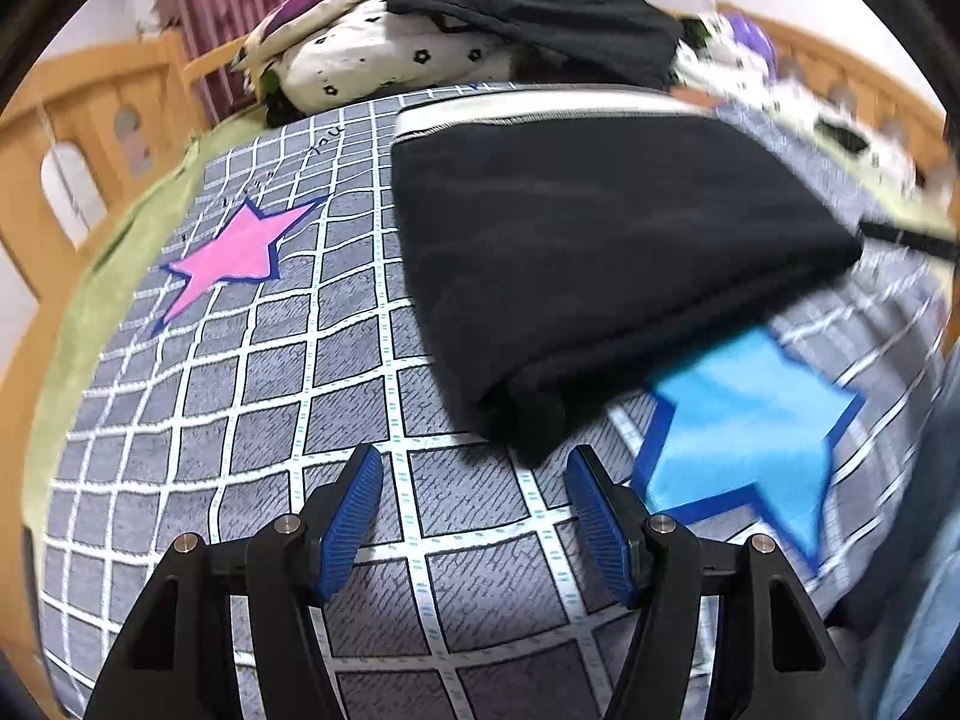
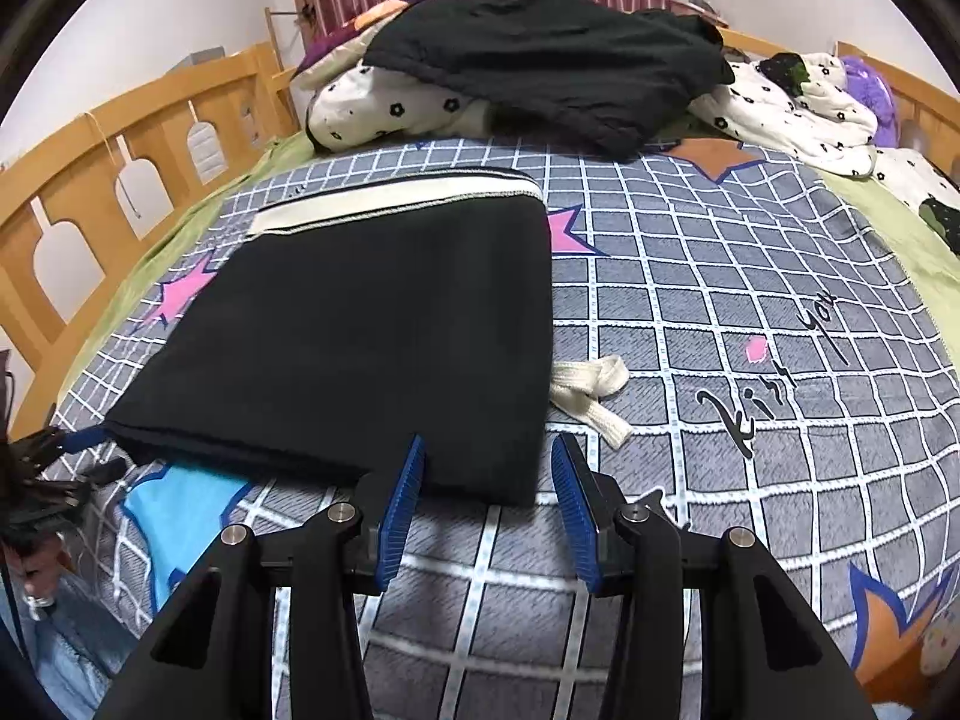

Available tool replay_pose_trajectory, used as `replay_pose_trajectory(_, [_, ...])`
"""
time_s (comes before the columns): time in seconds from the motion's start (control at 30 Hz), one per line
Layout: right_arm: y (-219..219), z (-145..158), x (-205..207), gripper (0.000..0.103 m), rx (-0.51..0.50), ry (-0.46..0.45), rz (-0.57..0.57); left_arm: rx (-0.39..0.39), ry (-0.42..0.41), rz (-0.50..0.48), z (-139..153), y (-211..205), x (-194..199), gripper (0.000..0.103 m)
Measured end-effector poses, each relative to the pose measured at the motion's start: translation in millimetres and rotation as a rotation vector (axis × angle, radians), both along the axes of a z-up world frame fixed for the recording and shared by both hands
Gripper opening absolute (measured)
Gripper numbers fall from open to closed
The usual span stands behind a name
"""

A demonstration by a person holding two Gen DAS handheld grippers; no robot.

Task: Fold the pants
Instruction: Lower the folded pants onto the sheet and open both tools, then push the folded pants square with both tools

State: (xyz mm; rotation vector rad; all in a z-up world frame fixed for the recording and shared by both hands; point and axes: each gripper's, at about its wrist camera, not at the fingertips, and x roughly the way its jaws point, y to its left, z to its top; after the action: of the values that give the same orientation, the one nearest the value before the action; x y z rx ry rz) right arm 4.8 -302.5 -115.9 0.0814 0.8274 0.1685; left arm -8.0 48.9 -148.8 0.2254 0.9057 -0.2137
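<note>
Black pants (image 2: 360, 324) lie folded into a flat rectangle on the bed (image 2: 720, 312), centre-left of frame, drawstring (image 2: 591, 399) sticking out. Left hand-held gripper (image 1: 474, 468) and right hand-held gripper (image 2: 489, 462) both gape empty. Probably near done.

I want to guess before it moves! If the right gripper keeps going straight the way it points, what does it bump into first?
Most likely the folded black pants. The right gripper is open and empty, and the pants' near corner lies just ahead between its fingertips, on the checked bedsheet. Depth is hard to judge; it might touch the sheet first.
</note>
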Motion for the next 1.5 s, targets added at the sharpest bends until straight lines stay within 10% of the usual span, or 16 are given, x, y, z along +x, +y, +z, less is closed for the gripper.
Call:
replay_pose_trajectory(0.2, [2, -4, -6, 0.044, -0.005, 0.006, -0.009, 0.061, -0.055, 0.017, 3, -4, 9, 0.041])
replay_pose_trajectory(0.3, [2, -11, -4, 0.044, -0.011, 0.030, -0.009, -0.043, -0.085, 0.013, 15, -1, 2, 0.008])
replay_pose_trajectory(0.4, [5, -13, -3, 0.044, -0.030, 0.032, -0.001, -0.222, -0.165, 0.055, 33, 20, -4, 0.008])
replay_pose_trajectory(0.5, [10, -12, -3, 0.044, -0.036, 0.024, 0.011, -0.149, -0.012, 0.086, -2, 20, 13, 0.009])
replay_pose_trajectory(0.63, [19, -13, 0, 0.044, -0.071, 0.021, 0.028, -0.094, -0.049, 0.058, -1, 9, -1, 0.012])
replay_pose_trajectory(0.97, [21, 19, -8, 0.044, -0.065, -0.147, 0.093, -0.285, -0.111, 0.079, 45, 24, -16, 0.017])
replay_pose_trajectory(1.23, [38, -8, 38, 0.044, -0.076, -0.027, 0.076, -0.138, -0.020, 0.091, 14, -16, 34, 0.037])
replay_pose_trajectory(1.5, [49, -24, 22, 0.047, -0.171, -0.042, 0.093, -0.169, -0.036, 0.125, 11, -13, 24, 0.041])
